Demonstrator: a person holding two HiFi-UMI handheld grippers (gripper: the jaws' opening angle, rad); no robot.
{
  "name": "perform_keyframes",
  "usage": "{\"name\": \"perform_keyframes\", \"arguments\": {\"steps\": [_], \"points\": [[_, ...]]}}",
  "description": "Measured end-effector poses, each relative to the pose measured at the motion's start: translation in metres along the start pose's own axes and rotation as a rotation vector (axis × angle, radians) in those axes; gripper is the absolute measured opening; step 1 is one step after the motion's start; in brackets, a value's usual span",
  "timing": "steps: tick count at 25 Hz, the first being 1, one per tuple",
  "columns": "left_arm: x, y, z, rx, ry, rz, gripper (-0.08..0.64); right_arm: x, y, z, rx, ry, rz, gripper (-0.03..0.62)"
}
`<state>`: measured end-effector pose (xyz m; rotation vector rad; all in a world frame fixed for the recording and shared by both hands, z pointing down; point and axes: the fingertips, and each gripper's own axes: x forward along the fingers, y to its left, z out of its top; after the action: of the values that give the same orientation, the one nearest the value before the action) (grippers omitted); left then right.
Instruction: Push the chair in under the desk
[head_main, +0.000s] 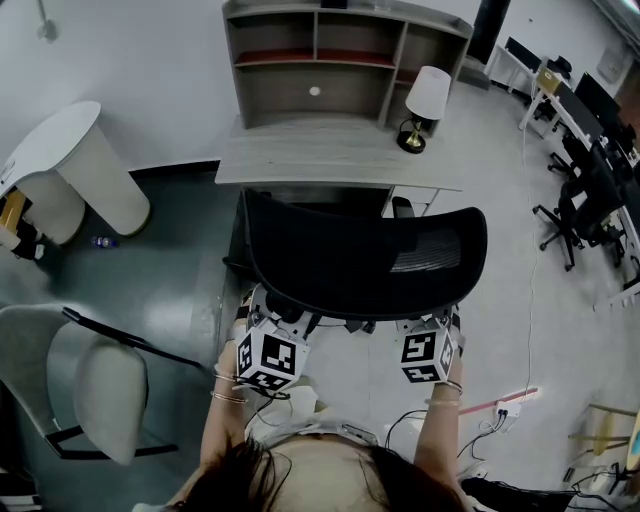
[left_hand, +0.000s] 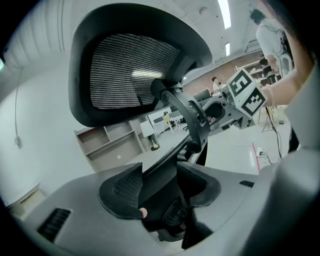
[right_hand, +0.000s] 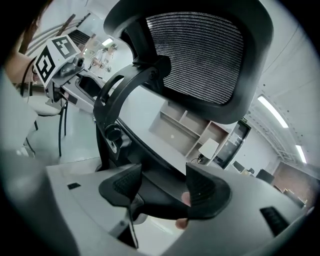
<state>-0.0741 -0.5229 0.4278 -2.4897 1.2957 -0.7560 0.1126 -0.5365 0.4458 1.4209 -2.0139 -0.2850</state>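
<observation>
Black mesh-backed office chair (head_main: 365, 255): close before front edge of grey wooden desk (head_main: 330, 165), seemingly not fully in. Left gripper (left_hand: 165, 192), right gripper (right_hand: 162, 187): each clamped on its lower rear frame. Push evenly, straight.

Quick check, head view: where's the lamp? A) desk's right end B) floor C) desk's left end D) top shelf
A: the lamp stands on the desk at its right end, beside the shelves.
</observation>
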Motion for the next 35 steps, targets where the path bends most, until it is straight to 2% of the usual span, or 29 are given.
{"name": "perform_keyframes", "arguments": {"steps": [5,10,19,24,29,35], "points": [[-0.001,-0.002,-0.001,0.018,0.007,0.015,0.221,-0.003,-0.001,-0.002,0.015,0.014,-0.021,0.258],[-0.009,-0.004,-0.001,0.021,0.006,0.022,0.221,-0.009,-0.002,0.0,0.106,0.002,-0.023,0.256],[-0.047,-0.002,0.01,-0.088,-0.025,0.119,0.214,-0.037,0.003,-0.004,0.222,-0.015,0.012,0.256],[-0.074,-0.01,0.012,-0.132,-0.028,0.187,0.164,-0.06,0.009,-0.005,0.26,-0.029,0.037,0.255],[-0.101,-0.023,0.014,-0.177,-0.005,0.226,0.128,-0.082,0.018,-0.007,0.299,-0.055,0.055,0.253],[-0.124,-0.038,0.018,-0.241,-0.025,0.252,0.091,-0.101,0.027,-0.008,0.324,-0.067,0.047,0.233]]}}
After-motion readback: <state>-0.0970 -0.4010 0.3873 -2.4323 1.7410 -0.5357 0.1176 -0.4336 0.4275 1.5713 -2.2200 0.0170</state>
